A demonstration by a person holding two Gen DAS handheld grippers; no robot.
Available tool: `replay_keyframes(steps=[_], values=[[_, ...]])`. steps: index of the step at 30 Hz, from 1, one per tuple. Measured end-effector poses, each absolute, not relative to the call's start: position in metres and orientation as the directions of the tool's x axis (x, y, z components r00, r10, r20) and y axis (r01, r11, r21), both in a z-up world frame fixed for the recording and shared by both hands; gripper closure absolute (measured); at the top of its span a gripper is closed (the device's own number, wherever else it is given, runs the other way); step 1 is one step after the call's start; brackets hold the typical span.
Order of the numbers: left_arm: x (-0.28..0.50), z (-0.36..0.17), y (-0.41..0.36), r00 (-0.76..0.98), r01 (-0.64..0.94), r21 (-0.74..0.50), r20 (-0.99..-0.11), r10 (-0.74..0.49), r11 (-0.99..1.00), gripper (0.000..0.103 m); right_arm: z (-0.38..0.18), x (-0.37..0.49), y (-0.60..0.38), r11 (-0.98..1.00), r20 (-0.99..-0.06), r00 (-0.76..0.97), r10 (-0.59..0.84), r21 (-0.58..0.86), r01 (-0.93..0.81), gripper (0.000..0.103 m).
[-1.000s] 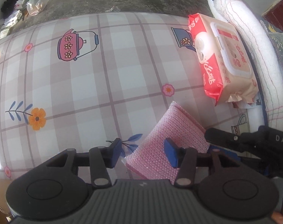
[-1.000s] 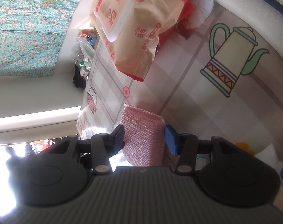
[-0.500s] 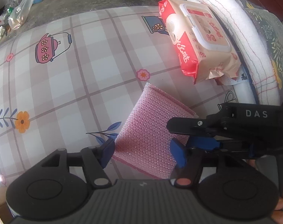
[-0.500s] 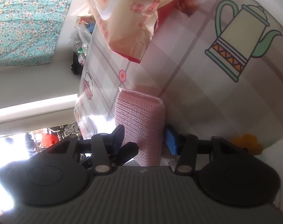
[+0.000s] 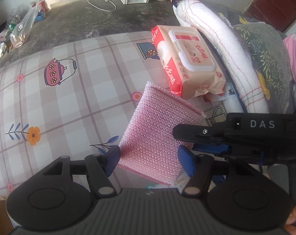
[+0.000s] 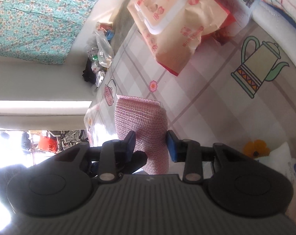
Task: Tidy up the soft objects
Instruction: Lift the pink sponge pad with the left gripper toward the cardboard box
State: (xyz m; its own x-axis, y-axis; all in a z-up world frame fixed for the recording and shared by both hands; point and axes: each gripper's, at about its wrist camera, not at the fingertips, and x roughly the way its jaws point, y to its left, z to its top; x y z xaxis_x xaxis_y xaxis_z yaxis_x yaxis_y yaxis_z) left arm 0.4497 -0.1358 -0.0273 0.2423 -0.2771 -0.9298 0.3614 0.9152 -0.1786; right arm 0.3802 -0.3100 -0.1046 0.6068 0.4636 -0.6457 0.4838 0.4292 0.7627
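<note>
A pink knitted scouring sponge (image 5: 153, 129) hangs tilted above the checked tablecloth (image 5: 69, 101). My left gripper (image 5: 149, 157) has the sponge's near end between its blue pads, which touch its two side edges. From the right, a black finger (image 5: 196, 132) of my right gripper lies over the sponge's right corner. In the right wrist view the sponge (image 6: 140, 121) sits end-on between the jaws of the right gripper (image 6: 151, 144). Those jaws are closing and squeeze its two flat faces.
A red and cream wet wipes pack (image 5: 189, 64) lies just beyond the sponge. A rolled white towel (image 5: 222, 58) and a grey leaf-print cushion (image 5: 265, 54) border the table's right side. Plastic bags (image 5: 24, 29) clutter the floor past the far edge.
Both grippers have risen and the sponge has come up off the cloth with them. The left jaws widened to take in the sponge. The right jaws narrowed on it.
</note>
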Motion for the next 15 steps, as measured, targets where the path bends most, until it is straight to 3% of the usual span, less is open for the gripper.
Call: replay_keyframes(steps=[7,15], values=[[0.402,0.044,-0.107,0.339,0.370,-0.204,-0.879,-0.336,0.906,0.038,-0.017,0.341,-0.289,0.497,-0.601,0.669,0.438,0.782,0.376,0.070],[0.325,0.111,-0.021,0.478,0.267,-0.217,-0.816,-0.324,0.939,0.038,0.073,0.305,-0.200,0.602,-0.549,0.664,0.508,0.777,0.182,0.071]])
